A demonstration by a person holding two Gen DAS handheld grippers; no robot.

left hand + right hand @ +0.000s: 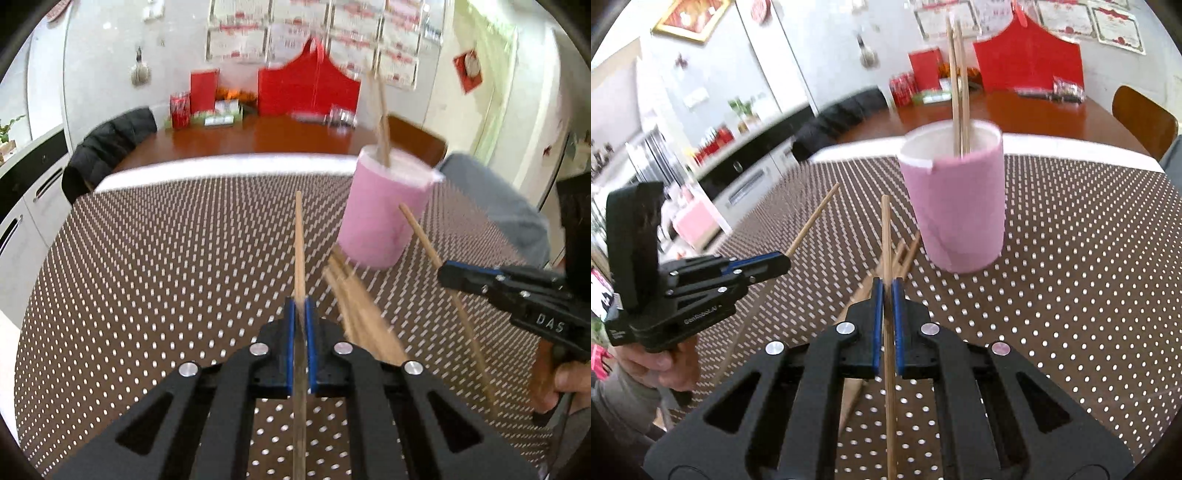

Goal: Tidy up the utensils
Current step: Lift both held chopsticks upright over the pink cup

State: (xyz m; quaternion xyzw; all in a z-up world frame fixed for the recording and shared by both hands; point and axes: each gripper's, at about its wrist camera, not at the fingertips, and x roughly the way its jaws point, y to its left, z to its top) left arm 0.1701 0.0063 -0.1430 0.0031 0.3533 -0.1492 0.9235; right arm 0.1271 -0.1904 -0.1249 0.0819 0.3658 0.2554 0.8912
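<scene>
Here, closest to me, my left gripper (300,306) is clenched on one thin wooden chopstick (300,243), its blue pads pinching the stick, which runs straight ahead past the fingertips. My right gripper (887,291) is likewise clamped on a second thin wooden chopstick (886,236), held the same way. Just beyond both, a loose bundle of wooden chopsticks (358,310) lies flat on the worktop, which is covered by a brown cloth with white dots (166,258). Near the bundle's far end stands the pink cylindrical holder (956,206), upright, with a few wooden chopsticks (960,92) standing inside and leaning above its rim. Behind that I see a reddish-brown wooden table (258,136) carrying red boxes.
</scene>
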